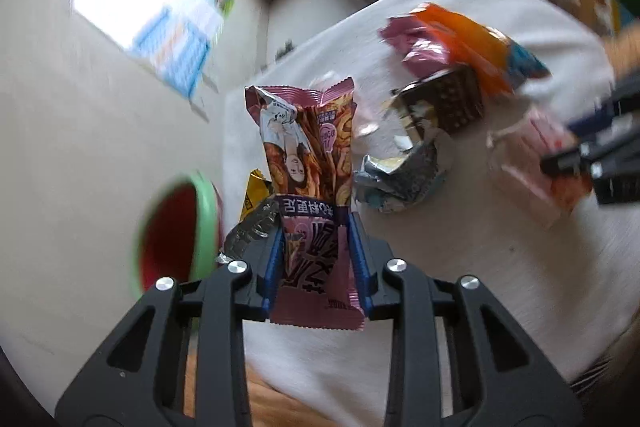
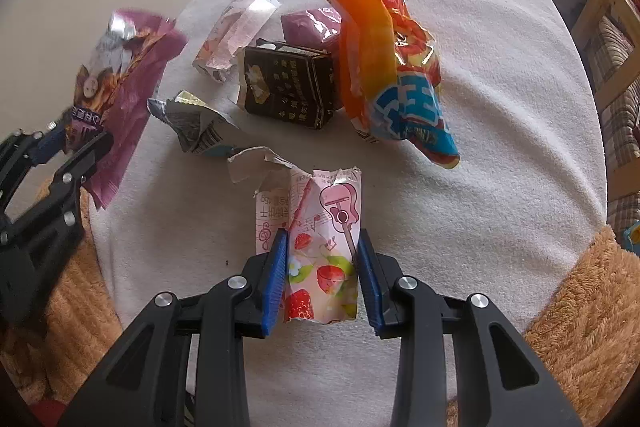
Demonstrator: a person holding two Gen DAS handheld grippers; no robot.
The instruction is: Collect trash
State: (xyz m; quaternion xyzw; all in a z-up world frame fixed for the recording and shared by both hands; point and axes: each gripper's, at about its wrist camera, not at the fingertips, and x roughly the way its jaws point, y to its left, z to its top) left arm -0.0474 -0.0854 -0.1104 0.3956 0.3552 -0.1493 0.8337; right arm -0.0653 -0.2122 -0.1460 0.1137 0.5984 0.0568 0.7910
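Observation:
My left gripper [image 1: 318,223] is shut on a mauve snack wrapper [image 1: 310,155] and holds it up above the white-covered table's left edge; it also shows in the right wrist view [image 2: 124,83]. My right gripper [image 2: 322,239] is shut on a pink strawberry wrapper [image 2: 320,247] low over the white cloth [image 2: 500,107]; in the left wrist view this gripper [image 1: 560,159] is blurred. A green-rimmed bin [image 1: 176,231] with a red inside sits below, left of the table. More trash lies on the cloth: an orange bag [image 2: 380,59], a black box [image 2: 288,87], a silver wrapper [image 2: 192,127].
A pale pink wrapper [image 2: 232,35] and a purple packet [image 2: 312,23] lie at the far side. A yellow wrapper [image 1: 256,191] and foil [image 1: 248,231] sit by the table's left edge. Orange fuzzy fabric [image 2: 580,327] borders the cloth. A wooden chair [image 2: 600,39] stands right.

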